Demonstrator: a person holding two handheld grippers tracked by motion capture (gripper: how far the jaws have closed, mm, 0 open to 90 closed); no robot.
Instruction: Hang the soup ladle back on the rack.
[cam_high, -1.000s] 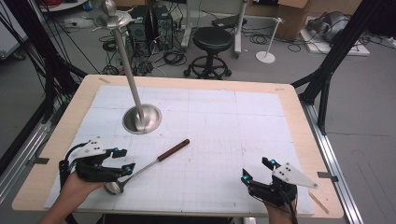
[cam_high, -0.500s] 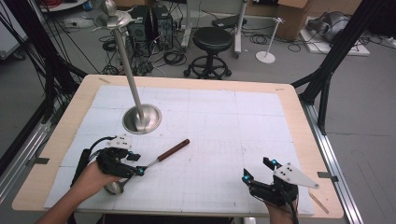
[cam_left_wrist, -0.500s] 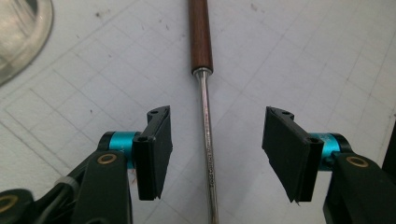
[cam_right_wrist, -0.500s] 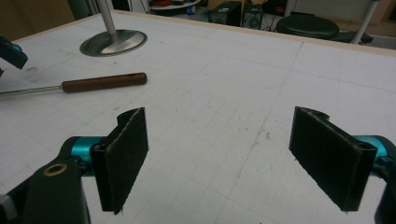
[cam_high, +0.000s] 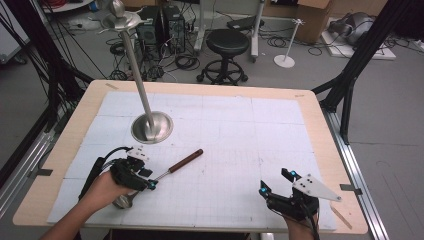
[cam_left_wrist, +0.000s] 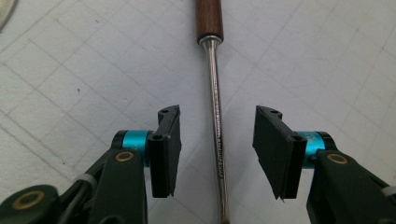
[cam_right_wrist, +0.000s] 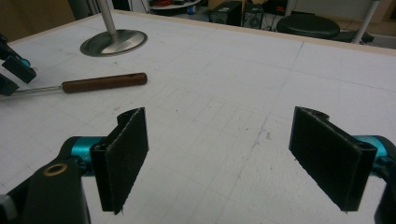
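The left gripper (cam_left_wrist: 217, 140) straddles the thin steel shaft of a wooden-handled ladle (cam_left_wrist: 216, 88) lying near the table's left edge, its jaws just closing, not yet touching. The right gripper (cam_right_wrist: 233, 154) rests near right, jaws apart.

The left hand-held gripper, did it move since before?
Yes. The left hand-held gripper slid right, away from the table edge, over the ladle's shaft, jaws closing but not touching it.

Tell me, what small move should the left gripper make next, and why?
Probably finish closing. The left gripper straddles the metal shaft of the wooden-handled ladle lying on the table; its jaws have just been closing, but gaps remain either side, so the pads do not yet press on the shaft. The right gripper rests open.
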